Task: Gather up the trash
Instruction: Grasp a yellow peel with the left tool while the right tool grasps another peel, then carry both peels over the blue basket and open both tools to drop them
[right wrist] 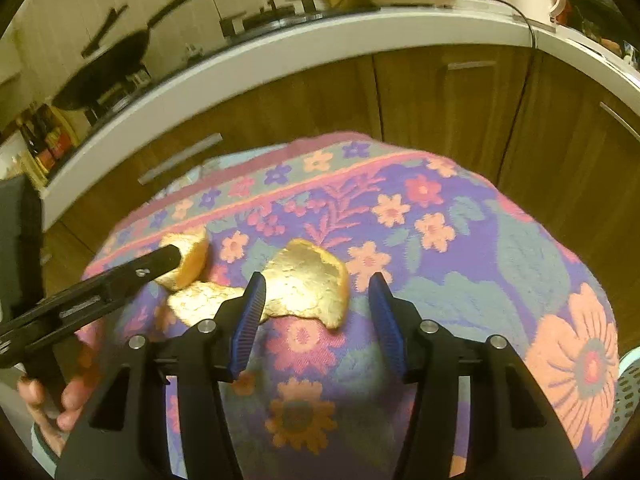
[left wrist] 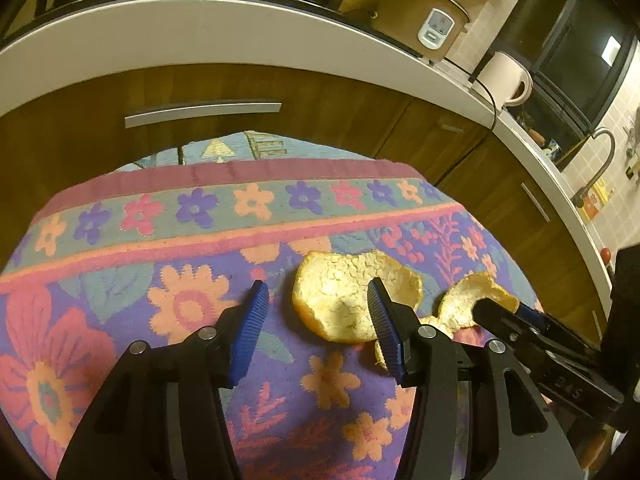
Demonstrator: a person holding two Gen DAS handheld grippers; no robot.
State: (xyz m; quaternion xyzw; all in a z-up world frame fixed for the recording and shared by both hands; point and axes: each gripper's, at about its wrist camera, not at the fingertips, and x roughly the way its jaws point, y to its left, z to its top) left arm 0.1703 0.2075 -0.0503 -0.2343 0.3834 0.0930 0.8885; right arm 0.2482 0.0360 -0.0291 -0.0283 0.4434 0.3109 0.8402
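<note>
On the flowered cloth (left wrist: 120, 272), orange peels (left wrist: 352, 300) lie before both spread, empty hand-held grippers (left wrist: 318, 296).

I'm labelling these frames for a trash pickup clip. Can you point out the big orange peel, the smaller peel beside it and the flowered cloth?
big orange peel (left wrist: 344, 300): left wrist view, pale inner side.
smaller peel (left wrist: 464, 304): left wrist view, pale inner side.
flowered cloth (left wrist: 120, 280): left wrist view, bare patch left of the peels.
</note>
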